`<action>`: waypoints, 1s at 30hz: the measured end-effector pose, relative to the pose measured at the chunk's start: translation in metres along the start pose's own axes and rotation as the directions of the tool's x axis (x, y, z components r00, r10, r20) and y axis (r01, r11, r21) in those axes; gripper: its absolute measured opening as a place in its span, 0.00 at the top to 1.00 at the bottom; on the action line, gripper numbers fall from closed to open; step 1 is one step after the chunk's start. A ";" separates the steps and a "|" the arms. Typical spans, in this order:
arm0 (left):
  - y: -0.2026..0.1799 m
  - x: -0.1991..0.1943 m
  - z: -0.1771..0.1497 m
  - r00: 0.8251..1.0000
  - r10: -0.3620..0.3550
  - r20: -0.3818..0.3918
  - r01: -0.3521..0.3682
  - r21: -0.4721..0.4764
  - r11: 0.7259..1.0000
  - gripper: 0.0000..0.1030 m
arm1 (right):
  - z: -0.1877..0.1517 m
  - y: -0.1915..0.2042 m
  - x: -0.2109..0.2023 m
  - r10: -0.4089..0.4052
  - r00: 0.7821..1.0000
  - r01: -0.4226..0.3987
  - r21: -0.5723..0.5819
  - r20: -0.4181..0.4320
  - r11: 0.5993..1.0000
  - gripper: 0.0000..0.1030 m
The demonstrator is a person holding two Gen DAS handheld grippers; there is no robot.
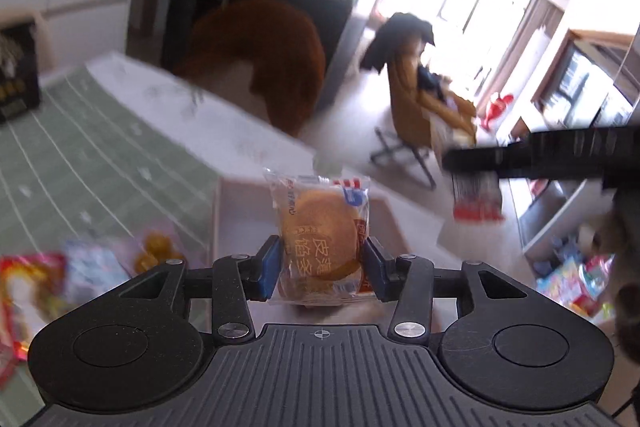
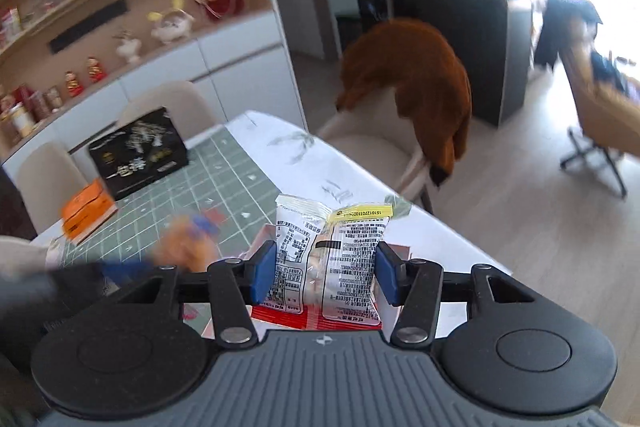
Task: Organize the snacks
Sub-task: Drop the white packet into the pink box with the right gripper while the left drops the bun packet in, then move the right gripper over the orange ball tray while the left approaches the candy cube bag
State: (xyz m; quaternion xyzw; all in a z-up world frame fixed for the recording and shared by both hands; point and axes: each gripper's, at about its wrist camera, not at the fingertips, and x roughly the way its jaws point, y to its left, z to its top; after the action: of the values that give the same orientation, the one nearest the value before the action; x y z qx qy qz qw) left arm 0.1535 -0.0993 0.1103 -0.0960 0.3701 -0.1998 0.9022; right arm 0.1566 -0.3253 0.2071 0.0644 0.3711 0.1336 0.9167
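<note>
Clear plastic wrapped the round golden cake (image 1: 320, 235) that the left gripper (image 1: 323, 269) pinched between its blue pads (image 1: 269, 269), the packet standing upright with printed characters across its face. It was held in the air above a pale tray (image 1: 400, 223) that sat at the bench's (image 1: 248, 131) near edge. To the left, on the green grid mat (image 1: 80, 155), lay a blurred heap of snacks (image 1: 60, 279): a red and yellow packet, a pale blue one and something orange. On the right of that view the right gripper (image 1: 476, 187) showed as a dark bar carrying a red and white packet (image 1: 478, 199), held beyond the bench edge, over the floor. More bright packets (image 1: 576, 279) lay low at the right, near a white shelf unit (image 1: 556, 211).

In the right wrist view, the right gripper (image 2: 326, 271) was clamped on two white packets (image 2: 326, 259) side by side, their backs covered in small black print, one with a yellow strip along its top seal. Below them a red and white edge (image 2: 316, 321) peeked out. A blurred orange and blue shape (image 2: 188, 243) crossed the left of this view; what it was could not be told. Farther back on the mat stood a black box (image 2: 140, 151) with gold lettering, an orange box (image 2: 88, 211) just beside it. A brown coat (image 2: 412, 87) hung over a beige chair (image 2: 372, 143) past the bench's far end.
</note>
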 end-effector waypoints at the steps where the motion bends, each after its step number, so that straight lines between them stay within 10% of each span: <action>1: 0.004 0.012 -0.009 1.000 0.012 -0.022 -0.012 -0.020 1.000 0.55 | 0.003 -0.003 0.016 0.000 1.000 0.001 0.022 -0.027 1.000 0.50; 6: 0.025 0.006 -0.026 0.999 -0.037 -0.020 0.036 -0.056 0.998 0.55 | -0.018 -0.006 0.092 -0.056 0.977 0.072 0.074 -0.204 0.995 0.48; 14: 0.139 -0.023 0.011 0.974 0.219 0.065 -0.202 -0.205 0.958 0.55 | -0.036 0.044 0.142 -0.113 0.951 0.089 -0.094 -0.289 0.992 0.38; 23: 0.144 0.100 0.049 0.978 0.144 -0.152 -0.139 0.044 0.989 0.57 | -0.049 0.063 0.115 -0.128 0.965 0.100 -0.128 -0.228 0.987 0.34; 30: 0.156 0.046 -0.013 0.986 0.063 -0.156 -0.063 0.004 0.998 0.62 | -0.071 0.051 0.090 -0.133 0.964 0.107 -0.123 -0.231 0.987 0.34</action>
State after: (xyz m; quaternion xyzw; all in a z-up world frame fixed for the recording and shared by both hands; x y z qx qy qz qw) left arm 0.2185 0.0210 0.0221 -0.0691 0.4424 -0.1779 0.8763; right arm 0.1592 -0.2489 0.1075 -0.0252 0.4740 0.1048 0.8739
